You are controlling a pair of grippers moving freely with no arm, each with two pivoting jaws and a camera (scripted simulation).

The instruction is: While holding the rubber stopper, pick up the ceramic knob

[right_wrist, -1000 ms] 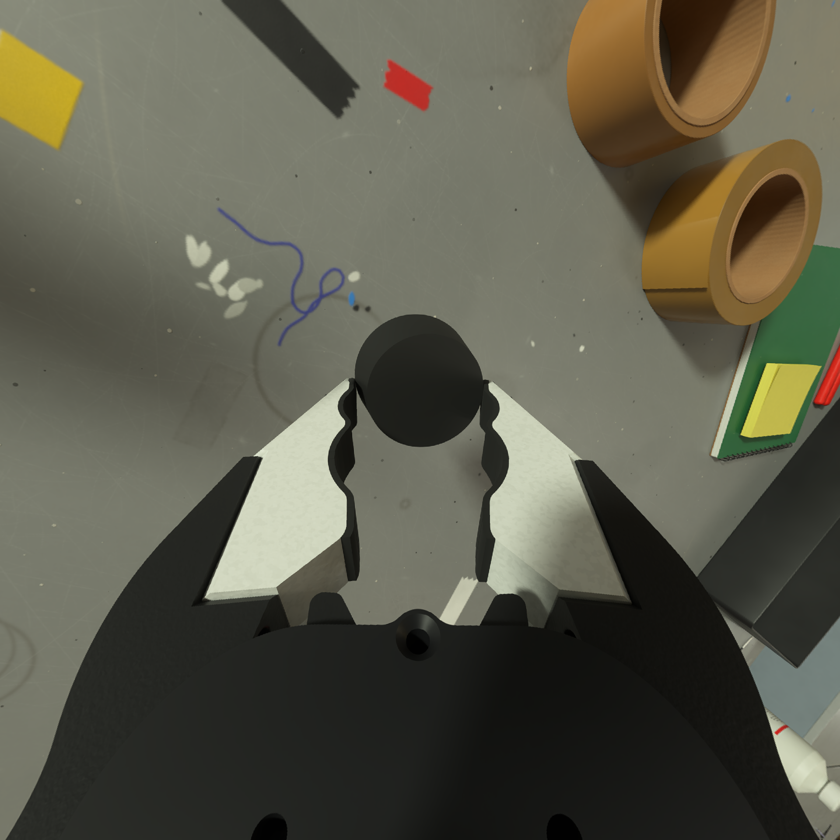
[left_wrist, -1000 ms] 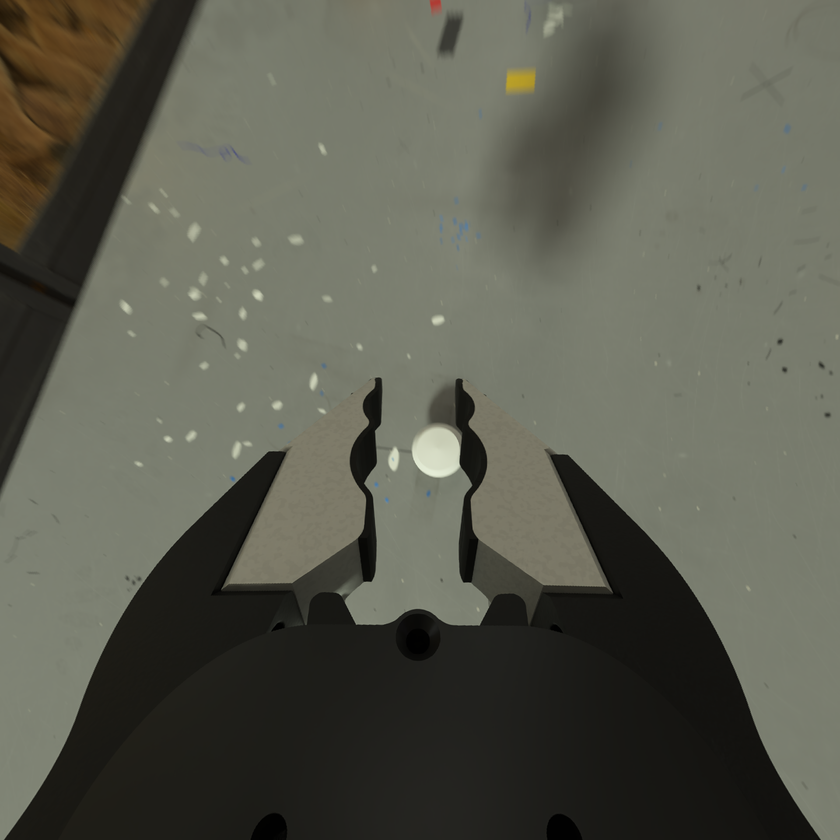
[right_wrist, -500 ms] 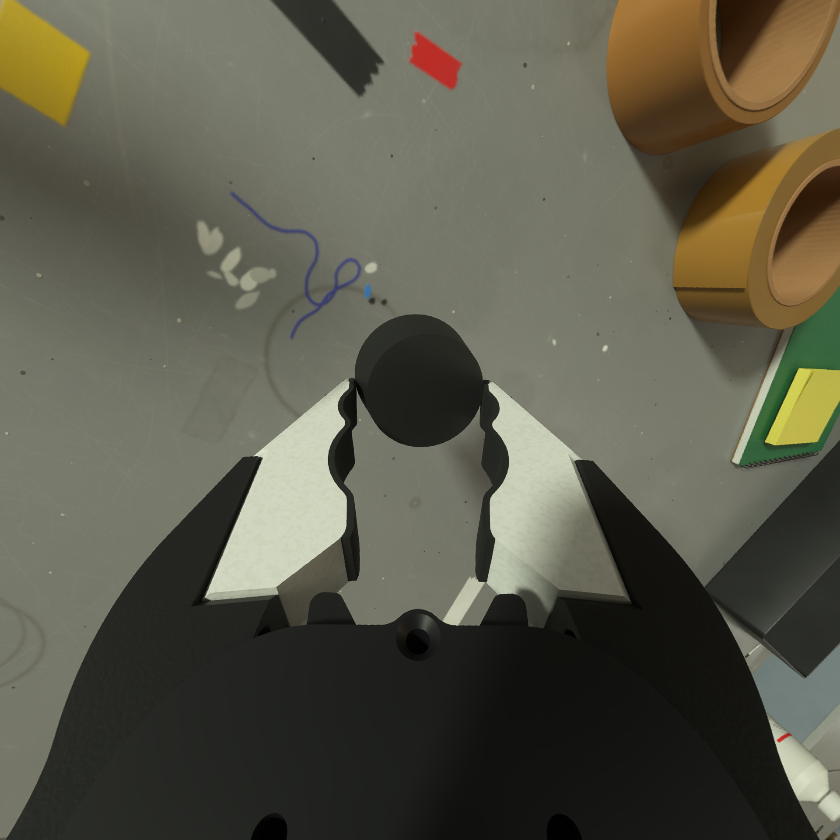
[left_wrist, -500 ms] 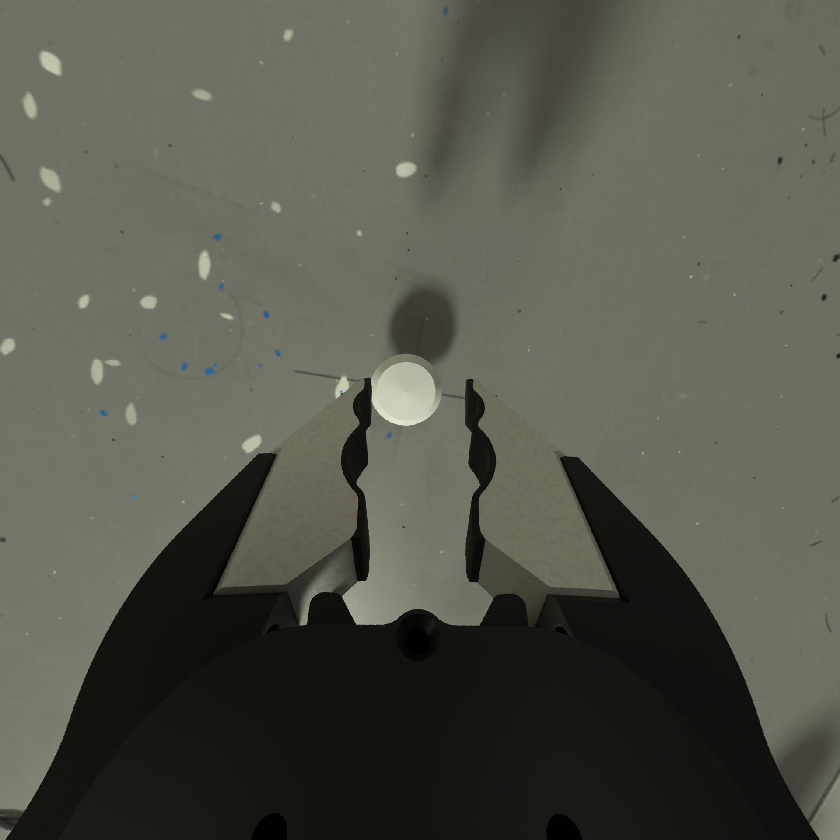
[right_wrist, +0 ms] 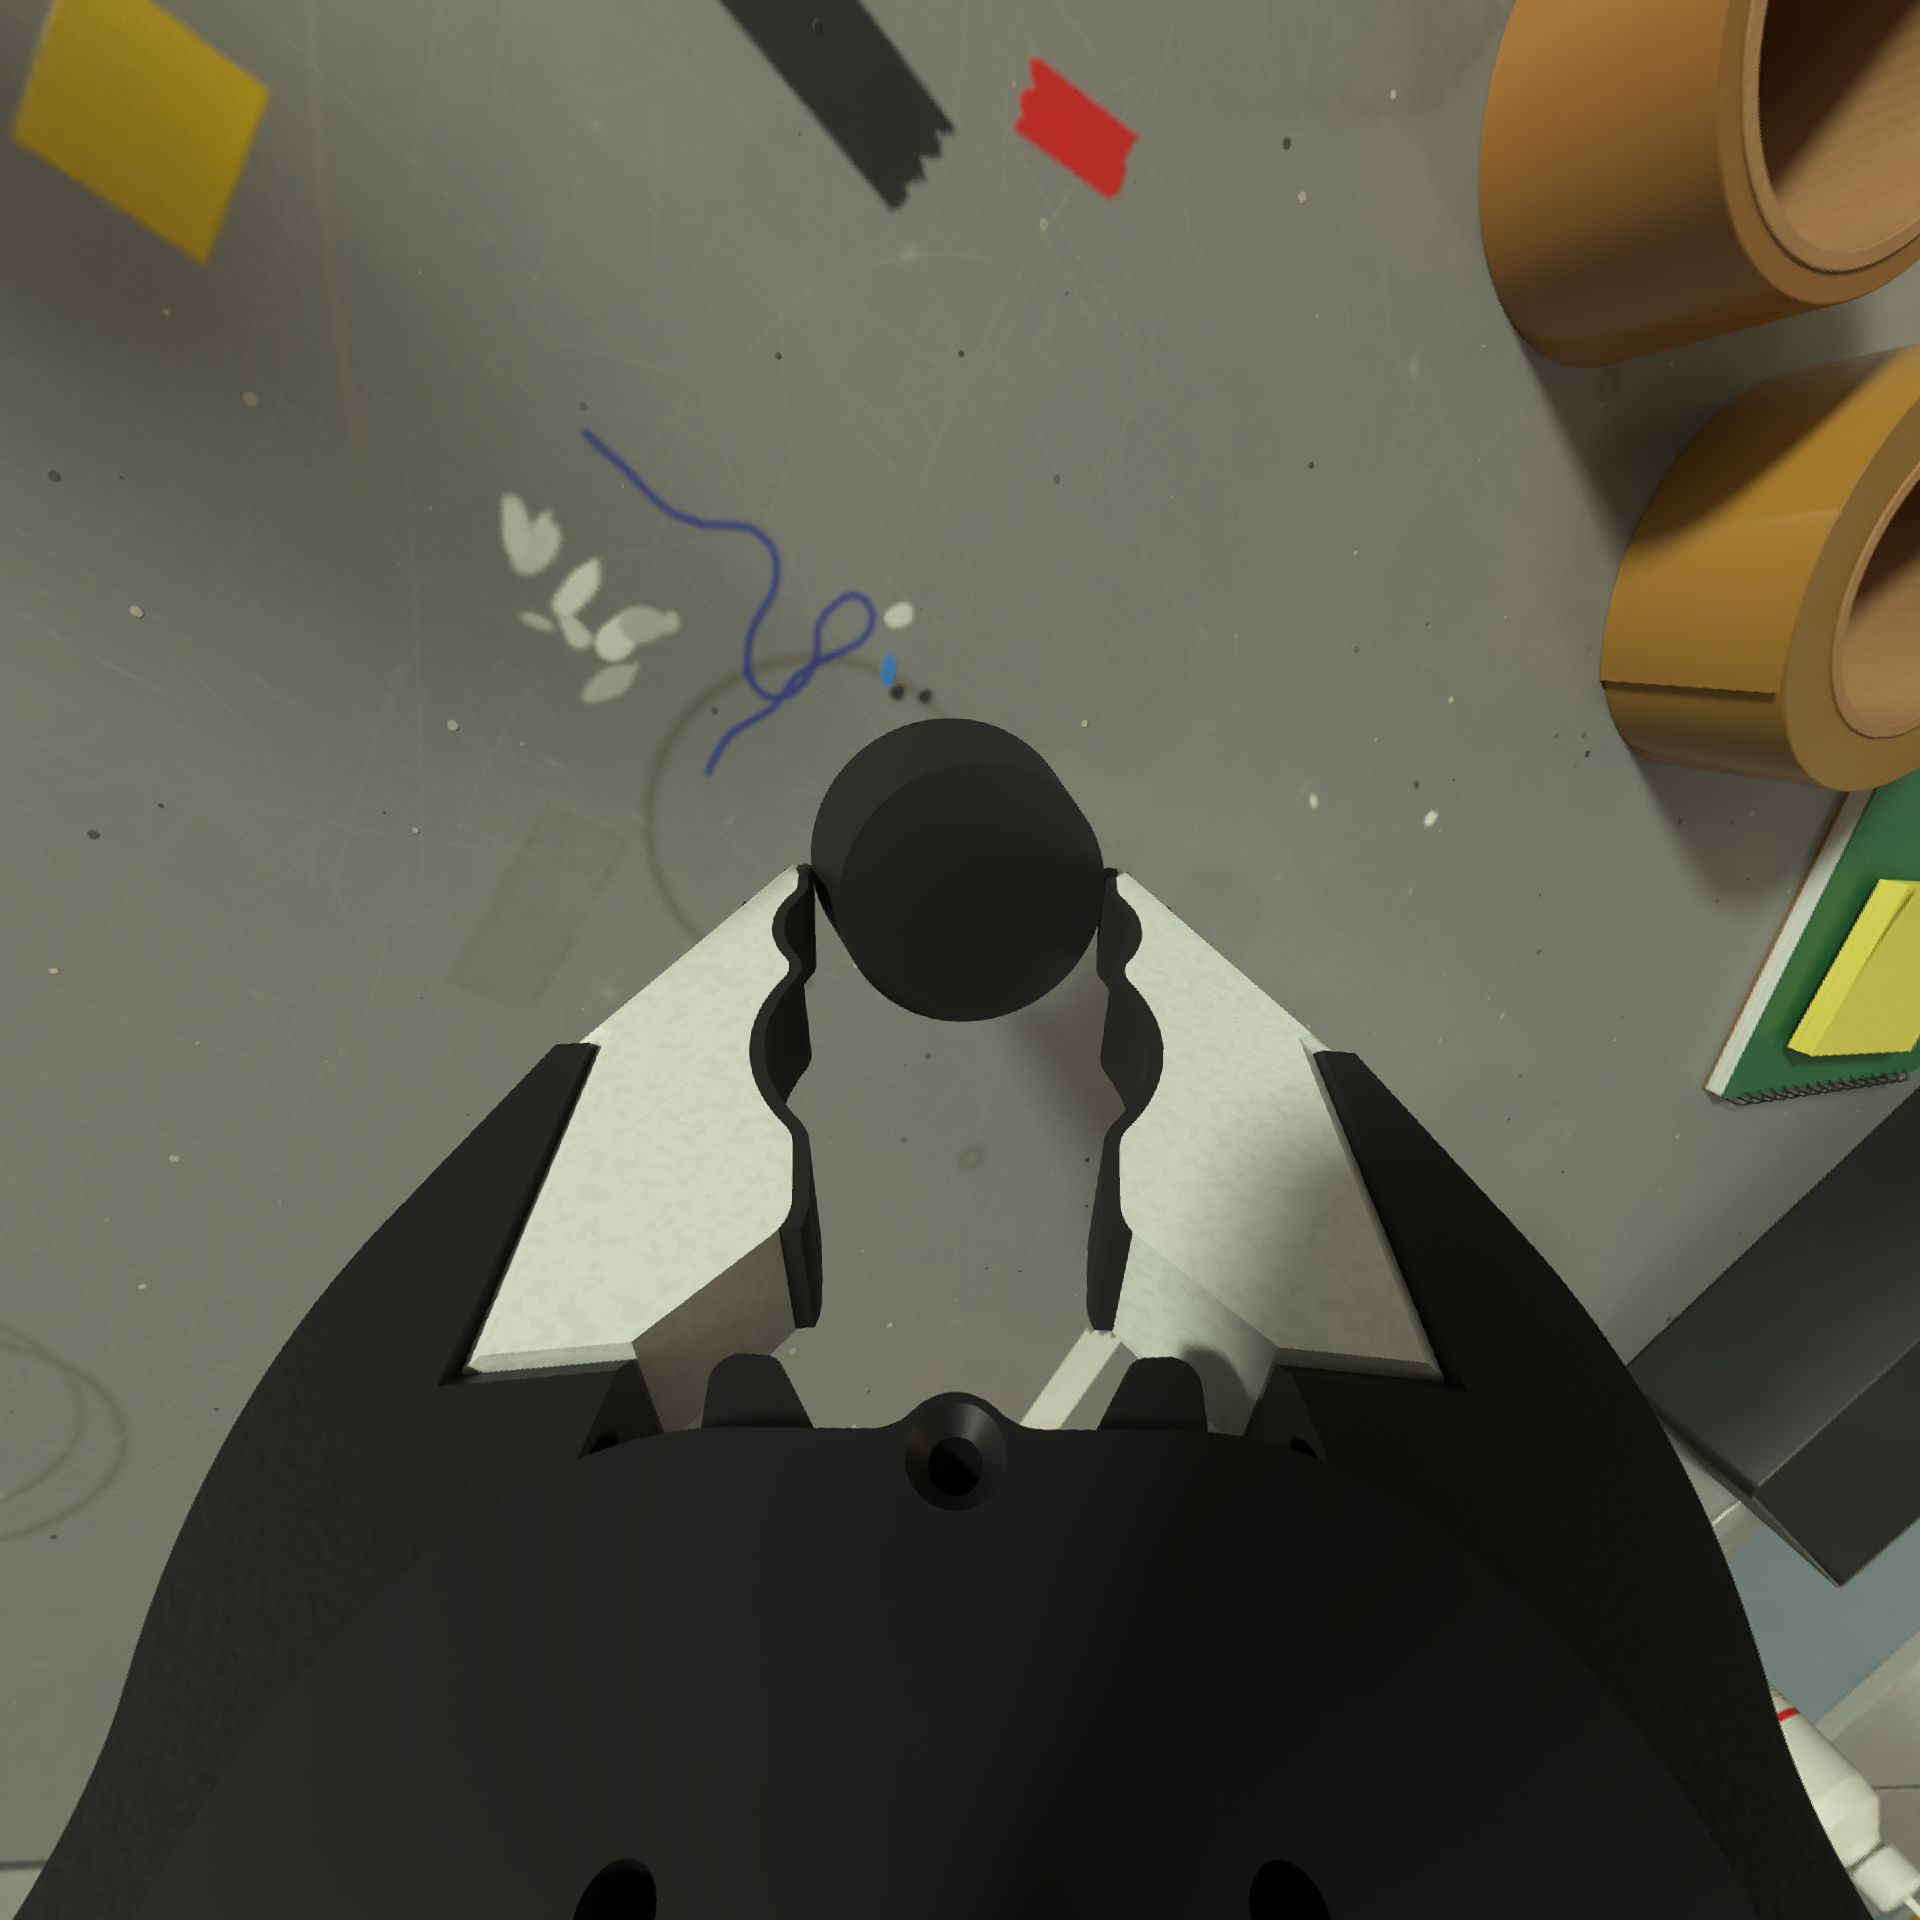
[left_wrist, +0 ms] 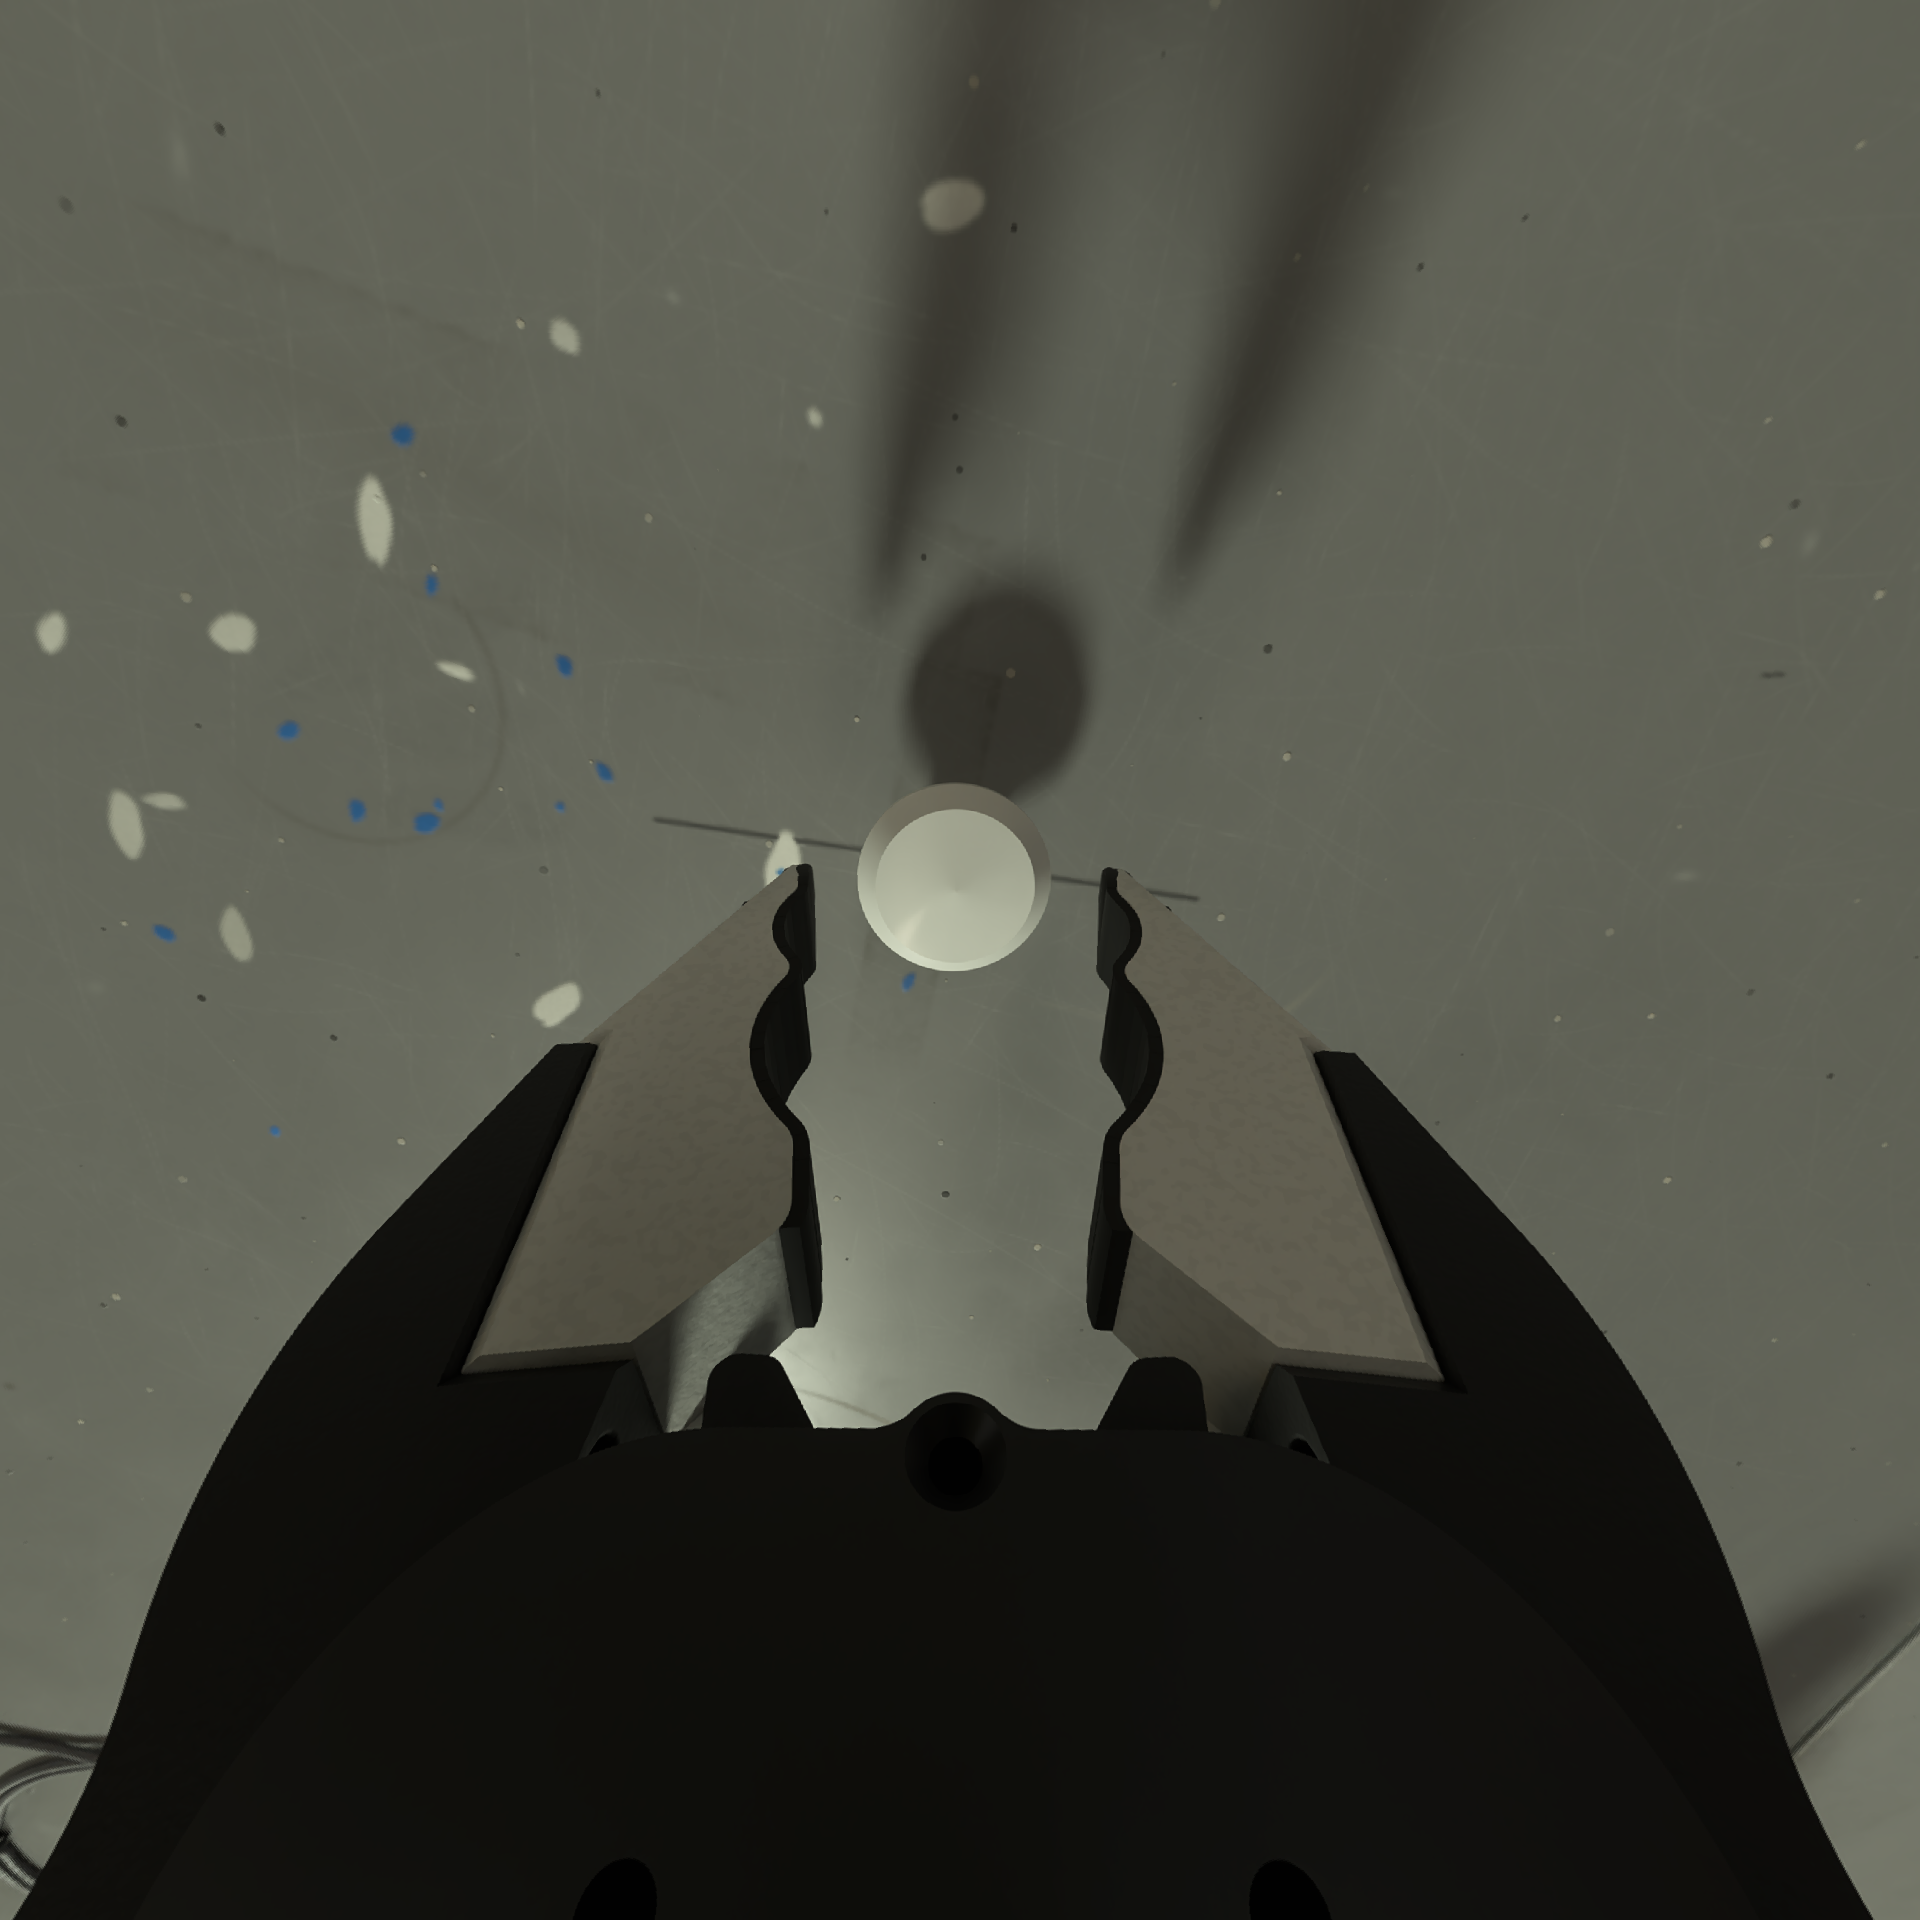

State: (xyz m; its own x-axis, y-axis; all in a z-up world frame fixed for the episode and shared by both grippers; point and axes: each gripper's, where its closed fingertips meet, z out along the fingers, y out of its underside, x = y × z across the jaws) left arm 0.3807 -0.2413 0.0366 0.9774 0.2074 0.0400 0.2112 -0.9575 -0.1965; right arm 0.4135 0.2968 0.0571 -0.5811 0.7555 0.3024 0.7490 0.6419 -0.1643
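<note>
The left gripper (left_wrist: 954, 883) is spread wide, with the white ceramic knob (left_wrist: 953, 890) between its tips, touching neither. The right gripper (right_wrist: 956, 883) pinches the black rubber stopper (right_wrist: 956, 883). Brown tape rolls (right_wrist: 1756, 582) sit at two o'clock.

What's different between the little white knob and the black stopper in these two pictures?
The knob is white; the stopper is black. The knob sits between the open fingers of the left gripper, with a gap on each side, while the stopper is pinched by the right gripper. The stopper fills its gripper's gap; the knob doesn't. Both are round.
</note>
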